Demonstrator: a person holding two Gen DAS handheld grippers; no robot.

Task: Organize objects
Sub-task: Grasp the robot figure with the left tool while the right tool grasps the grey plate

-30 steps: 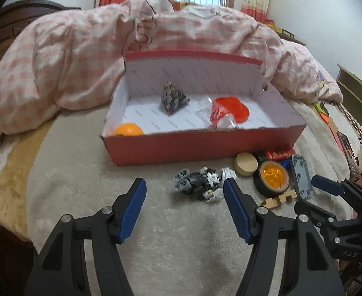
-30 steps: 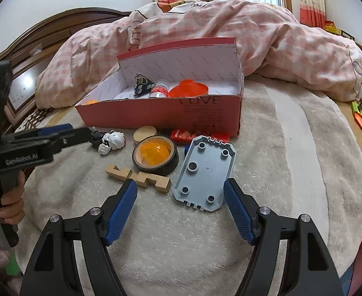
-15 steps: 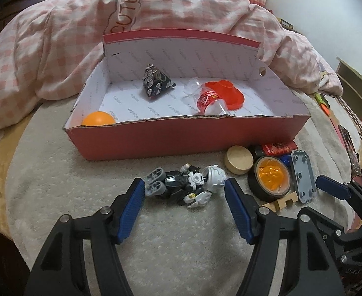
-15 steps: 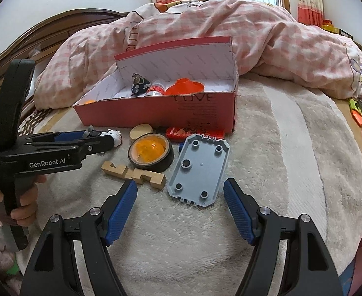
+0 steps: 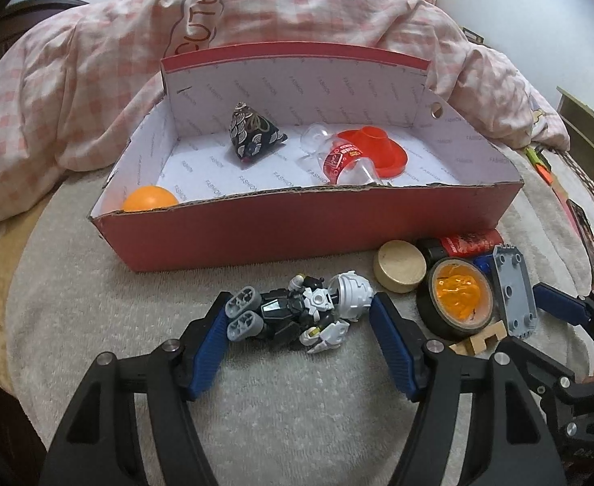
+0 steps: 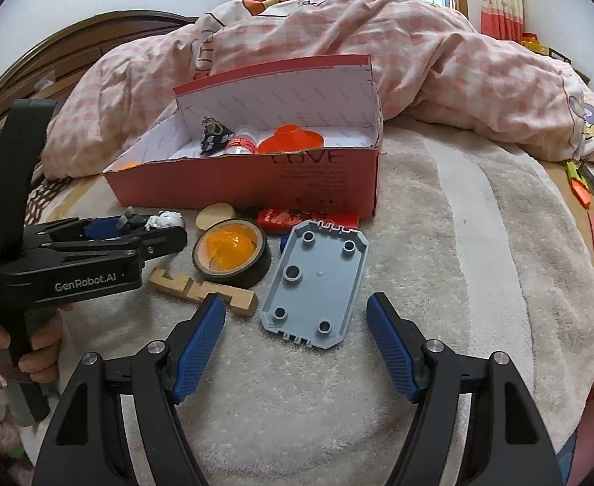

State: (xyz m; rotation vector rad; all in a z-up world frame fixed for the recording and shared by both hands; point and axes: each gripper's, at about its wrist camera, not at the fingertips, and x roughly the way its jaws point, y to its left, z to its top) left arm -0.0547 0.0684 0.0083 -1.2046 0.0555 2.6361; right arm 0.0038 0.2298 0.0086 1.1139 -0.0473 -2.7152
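Note:
A grey, black and white toy robot (image 5: 297, 312) lies on the beige blanket in front of the red box (image 5: 297, 235). My left gripper (image 5: 299, 310) straddles it; its jaws are opening, the toy lies between the blue pads and neither pad presses on it. My right gripper (image 6: 297, 303) is open over the near end of a grey studded plate (image 6: 317, 283), gripping nothing. In the right wrist view a hand (image 6: 33, 348) holds the left gripper (image 6: 163, 235) low beside the toy robot (image 6: 155, 220).
The box holds an orange ball (image 5: 149, 198), a black patterned pouch (image 5: 254, 133), a clear bottle (image 5: 341, 162) and a red cone (image 5: 377, 150). A wooden disc (image 5: 398, 265), tape roll (image 5: 456, 299), wooden puzzle piece (image 6: 203, 287) and red packet (image 6: 305, 216) lie outside. A pink quilt (image 6: 418, 60) is heaped behind.
My left gripper came forward and down until its fingers flank the toy robot, and its jaws widened a little. The right gripper stayed where it was.

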